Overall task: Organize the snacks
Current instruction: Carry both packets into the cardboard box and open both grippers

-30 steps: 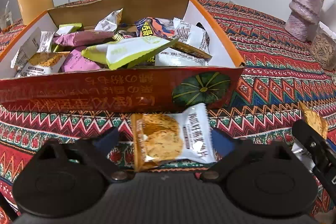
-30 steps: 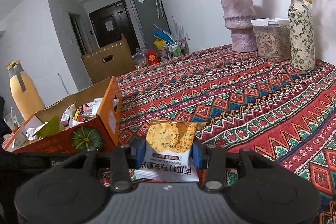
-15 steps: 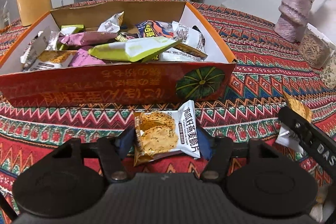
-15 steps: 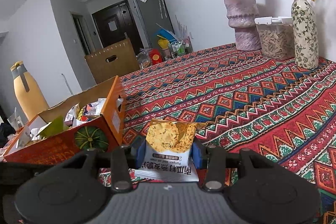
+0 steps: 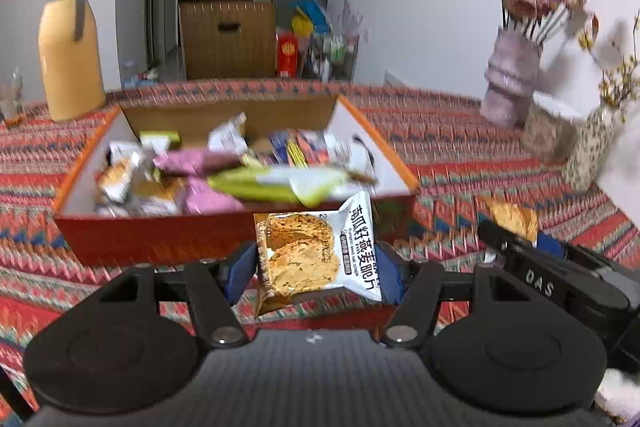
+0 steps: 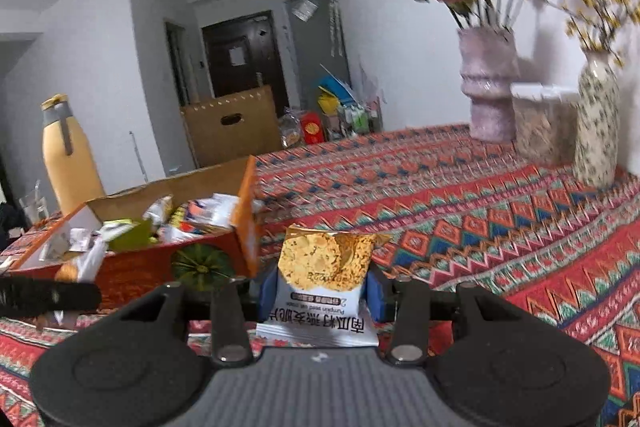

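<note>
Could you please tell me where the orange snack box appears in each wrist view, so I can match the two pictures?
Left wrist view: the snack box fills the centre-left, straight ahead beyond the gripper.
Right wrist view: the same box sits at the left edge, its pumpkin-printed wall facing the camera.
Shared landmark: the yellow bottle behind the box.

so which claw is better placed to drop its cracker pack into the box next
Left. The left claw faces the snack box head-on, gripping its cracker pack. The right claw sits off the box's corner.

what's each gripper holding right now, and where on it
Each holds a white-and-orange oat crisp packet by its side edges: left gripper around the middle, right gripper likewise.
</note>
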### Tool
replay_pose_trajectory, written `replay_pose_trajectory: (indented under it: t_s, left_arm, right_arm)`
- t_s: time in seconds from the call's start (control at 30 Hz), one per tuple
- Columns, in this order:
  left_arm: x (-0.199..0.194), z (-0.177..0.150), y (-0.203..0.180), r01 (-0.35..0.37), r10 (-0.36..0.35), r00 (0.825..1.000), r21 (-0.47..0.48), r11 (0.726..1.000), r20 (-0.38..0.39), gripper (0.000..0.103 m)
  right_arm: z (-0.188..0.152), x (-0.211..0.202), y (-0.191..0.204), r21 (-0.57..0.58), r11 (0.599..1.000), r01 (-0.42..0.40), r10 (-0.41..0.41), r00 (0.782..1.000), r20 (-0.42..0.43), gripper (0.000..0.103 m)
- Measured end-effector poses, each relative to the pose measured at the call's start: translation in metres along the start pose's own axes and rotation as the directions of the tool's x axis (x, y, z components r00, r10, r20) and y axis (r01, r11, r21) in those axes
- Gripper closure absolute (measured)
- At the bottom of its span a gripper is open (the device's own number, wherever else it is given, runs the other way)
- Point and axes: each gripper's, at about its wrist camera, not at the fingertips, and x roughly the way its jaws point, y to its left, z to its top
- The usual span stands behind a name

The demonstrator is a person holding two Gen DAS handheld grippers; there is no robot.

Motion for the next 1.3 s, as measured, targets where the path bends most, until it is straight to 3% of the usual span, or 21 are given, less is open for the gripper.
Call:
replay_pose_trajectory:
  t_s: [0.27, 0.5, 0.73, 0.87, 1.3]
  left_arm:
    - [-0.003, 0.034, 0.036, -0.039, 0.042, 0.997, -0.045, 0.998, 0.066, 0.038]
    - [0.017, 0.055, 0.078, -0.086, 0.095, 0.993, -0.128, 0.988, 0.069, 0.038]
    - [0.042, 0.059, 0.110, -0.133, 0.148, 0.986, -0.171, 0.976, 0.077, 0.038]
    - [0.050, 0.052, 0.114, -0.178, 0.198, 0.974, -0.168, 0.969, 0.112, 0.038]
    - [0.051, 0.046, 0.126, -0.117, 0.141, 0.982, -0.181, 0.976, 0.123, 0.036]
  right_arm:
    - [0.035, 0.004, 0.055, -0.066, 0.996, -0.059, 0.062, 0.997, 0.042, 0.060]
    - [0.058, 0.038, 0.099, -0.112, 0.989, -0.093, 0.097, 0.995, 0.031, 0.060]
    - [0.063, 0.080, 0.125, -0.120, 0.987, -0.104, 0.104, 0.995, -0.001, 0.060]
    - [0.057, 0.090, 0.131, -0.115, 0.987, -0.111, 0.114, 0.993, 0.017, 0.060]
    - [0.042, 0.102, 0.130, -0.130, 0.986, -0.107, 0.107, 0.994, -0.013, 0.059]
